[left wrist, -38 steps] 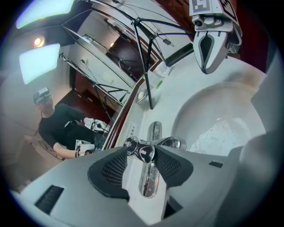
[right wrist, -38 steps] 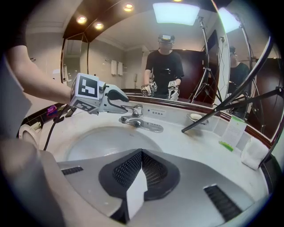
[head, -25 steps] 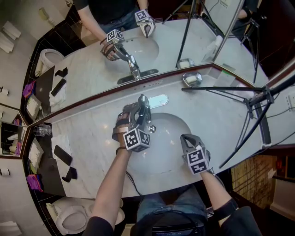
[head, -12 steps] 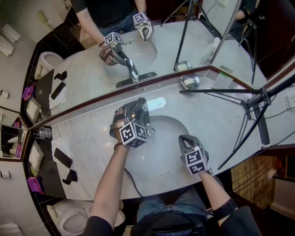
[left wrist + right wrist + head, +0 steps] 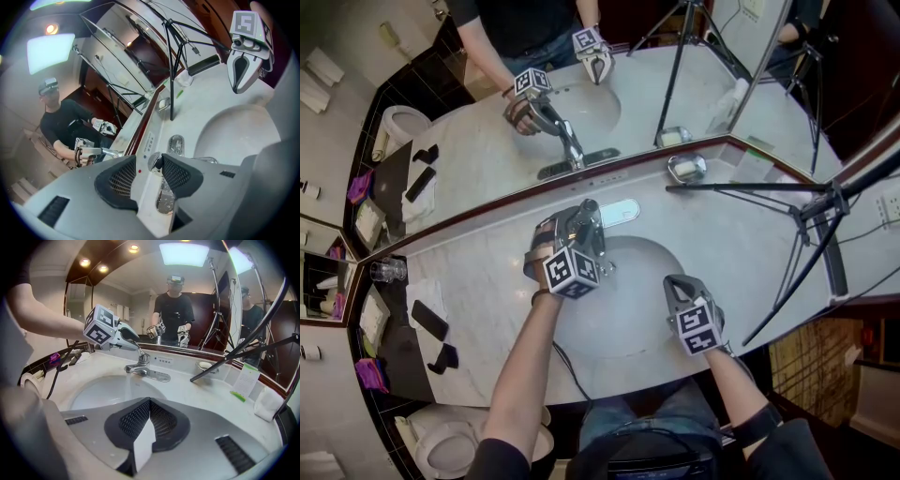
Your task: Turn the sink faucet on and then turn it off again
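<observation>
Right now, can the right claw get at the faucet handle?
Probably not. Nothing stands in the basin between, but the left claw straddles the faucet handle, crowding it; the right claw is also shut.

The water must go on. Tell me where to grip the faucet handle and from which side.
Grip the rounded tip of the faucet handle, coming from the basin side and above. It is a thin lever pointing over the basin, so the left tongs can straddle it, one jaw each side.
</observation>
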Action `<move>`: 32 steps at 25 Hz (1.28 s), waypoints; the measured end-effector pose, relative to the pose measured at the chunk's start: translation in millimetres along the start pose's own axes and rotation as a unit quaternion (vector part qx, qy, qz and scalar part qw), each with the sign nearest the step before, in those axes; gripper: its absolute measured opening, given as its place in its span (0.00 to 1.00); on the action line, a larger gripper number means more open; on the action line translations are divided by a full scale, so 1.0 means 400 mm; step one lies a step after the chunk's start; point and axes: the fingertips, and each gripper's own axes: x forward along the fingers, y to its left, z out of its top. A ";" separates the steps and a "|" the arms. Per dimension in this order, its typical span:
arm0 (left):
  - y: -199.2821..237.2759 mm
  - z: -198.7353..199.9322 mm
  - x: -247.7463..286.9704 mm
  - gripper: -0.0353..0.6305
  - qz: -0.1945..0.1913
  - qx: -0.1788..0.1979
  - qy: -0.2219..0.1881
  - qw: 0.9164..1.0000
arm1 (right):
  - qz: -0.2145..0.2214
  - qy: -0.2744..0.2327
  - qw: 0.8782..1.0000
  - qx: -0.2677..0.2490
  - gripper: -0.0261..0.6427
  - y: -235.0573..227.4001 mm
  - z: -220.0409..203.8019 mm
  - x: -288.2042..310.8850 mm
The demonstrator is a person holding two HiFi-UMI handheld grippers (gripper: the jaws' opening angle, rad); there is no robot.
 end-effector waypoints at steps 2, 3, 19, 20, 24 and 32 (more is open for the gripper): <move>-0.002 -0.002 -0.003 0.31 0.002 0.002 0.003 1.000 | 0.001 0.000 1.000 -0.001 0.07 0.004 0.001 -0.002; -0.004 -0.004 -0.005 0.31 0.003 0.005 0.005 1.000 | 0.002 -0.001 1.000 -0.001 0.07 0.007 0.004 -0.004; -0.061 -0.027 -0.218 0.24 0.018 -0.026 0.018 0.999 | 0.014 -0.014 0.999 -0.028 0.07 0.054 0.064 -0.056; -0.061 -0.028 -0.244 0.21 0.021 -0.044 0.017 0.999 | 0.015 -0.016 0.999 -0.031 0.07 0.059 0.073 -0.063; -0.054 -0.029 -0.346 0.06 0.041 -0.127 0.008 0.991 | 0.018 -0.027 0.999 -0.041 0.07 0.070 0.109 -0.088; -0.073 -0.072 -0.503 0.05 0.030 -0.346 -0.034 0.937 | 0.018 -0.042 0.997 -0.057 0.07 0.075 0.152 -0.141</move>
